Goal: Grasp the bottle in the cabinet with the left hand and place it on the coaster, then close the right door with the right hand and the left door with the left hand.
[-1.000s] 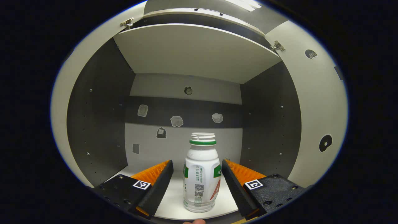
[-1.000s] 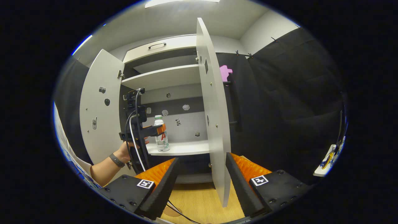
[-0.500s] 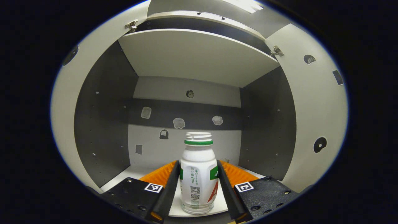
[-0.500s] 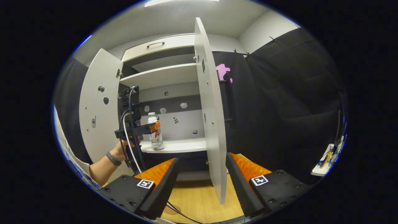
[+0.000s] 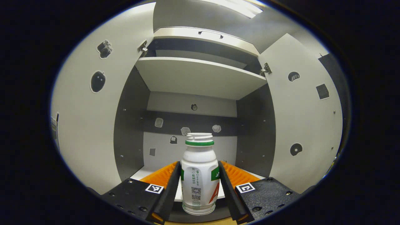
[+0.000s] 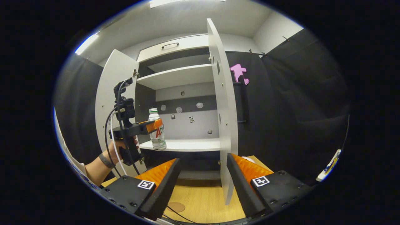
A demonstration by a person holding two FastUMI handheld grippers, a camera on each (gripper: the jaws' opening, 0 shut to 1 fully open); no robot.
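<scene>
White bottle [image 5: 199,178] is clamped upright in the left gripper [image 5: 199,187], near the shelf [image 6: 184,144] edge; right gripper [image 6: 202,184] gapes near the right door [image 6: 223,118].

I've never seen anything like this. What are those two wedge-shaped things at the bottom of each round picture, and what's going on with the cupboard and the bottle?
No robot here: a person holds a hand-held gripper in each hand, and each carries a wide-angle camera looking along its own jaws. Those jaws are the wedges you see.

The left gripper view looks into an open cabinet. The left gripper has its jaws pressed against both sides of a white bottle with a green ring at its neck.

The right gripper view is taken from farther back. The right gripper is open and holds nothing. Beyond it you see the person's hand holding the left gripper with the bottle at the front edge of the shelf, between the left door and the right door, both open. Below is a wooden table with a round coaster.
</scene>
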